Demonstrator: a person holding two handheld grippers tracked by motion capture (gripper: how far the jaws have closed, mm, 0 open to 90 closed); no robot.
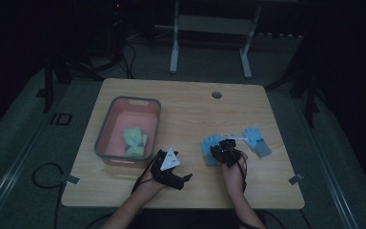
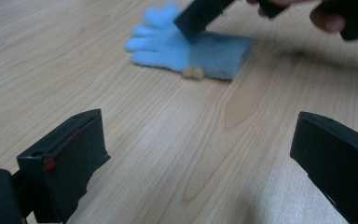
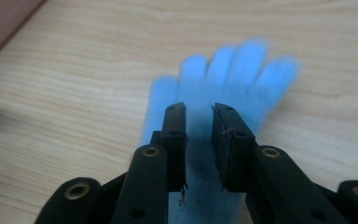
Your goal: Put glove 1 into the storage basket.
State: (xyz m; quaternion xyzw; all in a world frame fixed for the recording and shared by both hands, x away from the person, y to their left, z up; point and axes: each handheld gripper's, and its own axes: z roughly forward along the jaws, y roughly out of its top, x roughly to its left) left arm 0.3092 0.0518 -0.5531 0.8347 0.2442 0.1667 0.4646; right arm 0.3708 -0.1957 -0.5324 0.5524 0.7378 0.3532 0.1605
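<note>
A light blue glove (image 1: 208,144) lies flat on the wooden table (image 1: 190,114), fingers pointing away from me. My right gripper (image 1: 225,149) hovers just over its palm. In the right gripper view the glove (image 3: 242,70) shows through a narrow gap between the jaws of the right gripper (image 3: 199,126), and nothing is pinched. My left gripper (image 1: 185,178) rests low near the front edge, jaws wide apart and empty. In the left gripper view, the left gripper (image 2: 200,158) faces the same glove (image 2: 168,42), with the right gripper's jaw above it.
A second blue glove (image 1: 257,140) lies to the right of the first. A pink bin (image 1: 124,100) at the left of the table holds a yellow-green glove (image 1: 136,140). A small round hole (image 1: 216,94) sits near the table's far edge.
</note>
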